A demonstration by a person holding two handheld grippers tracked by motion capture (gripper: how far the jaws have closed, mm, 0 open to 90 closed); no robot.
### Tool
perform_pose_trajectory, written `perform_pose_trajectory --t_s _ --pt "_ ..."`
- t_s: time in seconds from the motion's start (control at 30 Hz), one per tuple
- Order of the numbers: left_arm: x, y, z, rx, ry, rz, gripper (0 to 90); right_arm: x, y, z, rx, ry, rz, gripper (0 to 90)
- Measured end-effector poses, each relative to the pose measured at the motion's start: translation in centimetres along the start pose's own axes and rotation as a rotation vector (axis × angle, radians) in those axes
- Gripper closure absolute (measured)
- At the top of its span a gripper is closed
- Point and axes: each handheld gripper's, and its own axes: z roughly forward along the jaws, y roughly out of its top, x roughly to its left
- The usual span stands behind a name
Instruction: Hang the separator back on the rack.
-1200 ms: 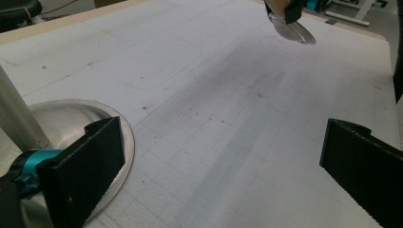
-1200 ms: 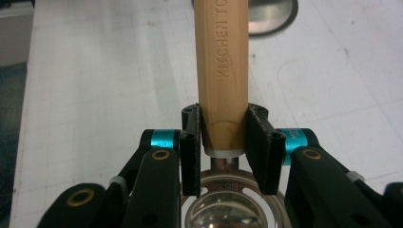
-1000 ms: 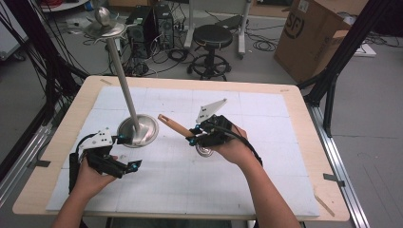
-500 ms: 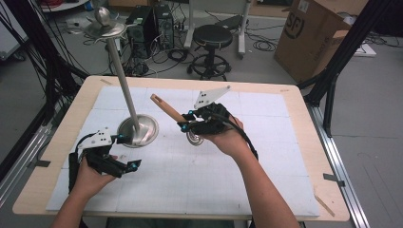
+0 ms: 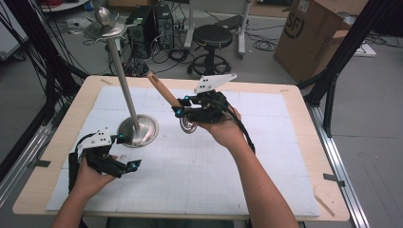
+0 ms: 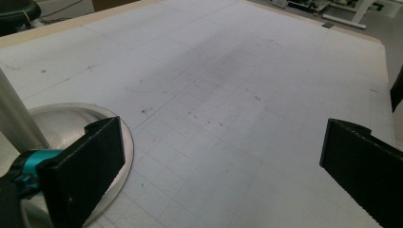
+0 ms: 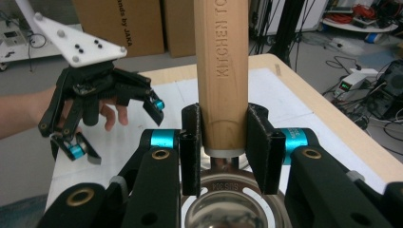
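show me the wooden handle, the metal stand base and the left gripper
wooden handle (image 7: 221, 71), right gripper view, on the engraved middle of the handle
metal stand base (image 5: 142, 130), high view, on the round foot's rim
left gripper (image 6: 218, 156), left gripper view, midway between its open fingers

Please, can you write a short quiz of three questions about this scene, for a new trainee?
1. True or false: the right gripper has its jaws closed on the wooden handle of a metal ladle.
2. What stands beside the left gripper on the table?
A. a cup
B. a metal stand
C. a book
3. Are the left gripper's jaws open or shut?

Key:
1. True
2. B, the metal stand with a round base
3. Open, with nothing between them
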Motion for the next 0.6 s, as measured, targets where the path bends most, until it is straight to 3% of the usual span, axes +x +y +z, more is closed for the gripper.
perform_pose_trajectory --t_s 0.2,0.6 --pt "-0.1 0.1 0.0 -0.002 -0.004 0.004 1.7 -0.2 0.7 -0.1 -0.032 0.008 0.013 68.7" --pt "-0.1 0.1 0.1 0.001 -0.004 0.009 1.7 -0.9 4.1 -0.3 -0.069 -0.002 -0.003 68.7"
